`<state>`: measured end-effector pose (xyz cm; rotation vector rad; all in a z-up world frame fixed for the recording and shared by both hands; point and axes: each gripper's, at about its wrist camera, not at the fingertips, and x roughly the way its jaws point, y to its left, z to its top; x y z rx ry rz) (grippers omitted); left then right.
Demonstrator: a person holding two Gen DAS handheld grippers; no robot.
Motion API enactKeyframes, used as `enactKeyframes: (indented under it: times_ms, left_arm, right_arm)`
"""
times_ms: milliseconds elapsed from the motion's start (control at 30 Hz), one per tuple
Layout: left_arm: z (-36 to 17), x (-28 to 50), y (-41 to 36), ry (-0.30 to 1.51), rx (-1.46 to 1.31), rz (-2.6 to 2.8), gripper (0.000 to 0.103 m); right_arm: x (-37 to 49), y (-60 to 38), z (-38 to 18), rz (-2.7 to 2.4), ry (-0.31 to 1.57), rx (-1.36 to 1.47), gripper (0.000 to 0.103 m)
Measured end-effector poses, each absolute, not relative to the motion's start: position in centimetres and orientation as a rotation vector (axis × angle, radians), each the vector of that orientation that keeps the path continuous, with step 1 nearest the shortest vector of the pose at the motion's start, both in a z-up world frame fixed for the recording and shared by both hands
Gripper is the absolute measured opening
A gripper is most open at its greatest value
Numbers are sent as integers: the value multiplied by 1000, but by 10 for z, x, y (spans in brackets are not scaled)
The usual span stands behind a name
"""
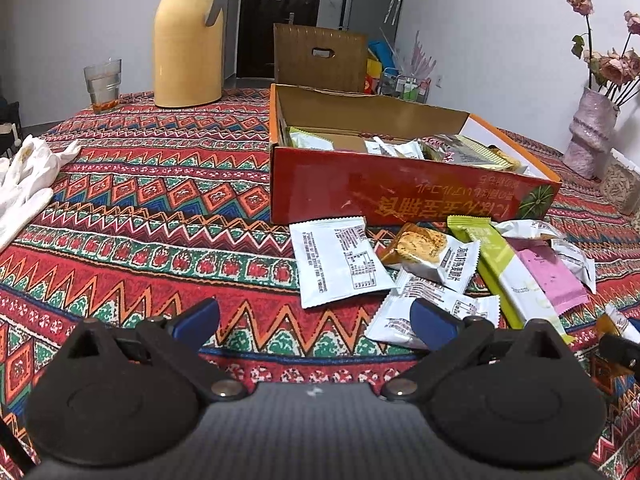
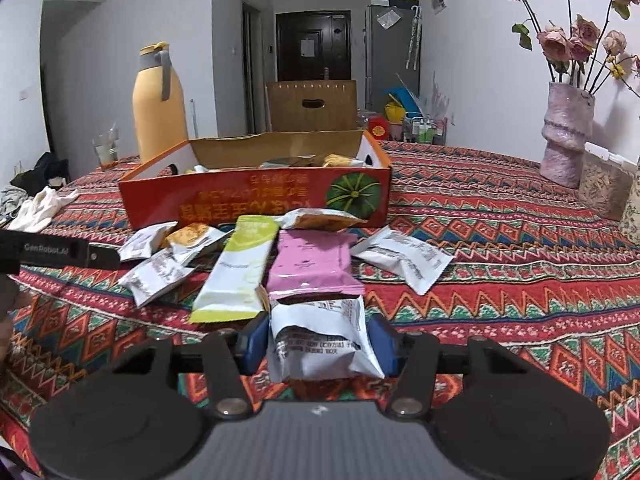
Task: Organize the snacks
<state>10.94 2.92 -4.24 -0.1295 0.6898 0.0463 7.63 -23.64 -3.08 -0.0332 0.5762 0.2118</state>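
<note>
Beyond the loose packets (image 2: 236,268), red box (image 2: 256,196), yellow flask (image 2: 158,104), vase (image 2: 564,136).

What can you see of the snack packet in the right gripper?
The snack packet is a white, crinkly foil pouch with small dark print and a brown patch along its far edge. It is puffed and stands upright, pinched between the blue fingers of the right gripper, just in front of the pink packet.

White walls (image 2: 120,40) are enclosing the room; dark door (image 2: 313,46) is standing at 12 o'clock, grey fridge (image 2: 390,52) sitting at 1 o'clock, patterned cloth (image 2: 500,240) is covering the desk.
</note>
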Motion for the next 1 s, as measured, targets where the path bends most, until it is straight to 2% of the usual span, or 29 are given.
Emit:
enactKeyframes:
  times_ms: [633, 1000]
  left_arm:
    - [-27, 123, 32, 716, -164, 73, 103]
    - [-36, 176, 32, 818, -199, 176, 103]
  right_arm:
    - [108, -244, -26, 201, 581, -42, 53]
    - [128, -261, -21, 134, 526, -9, 53]
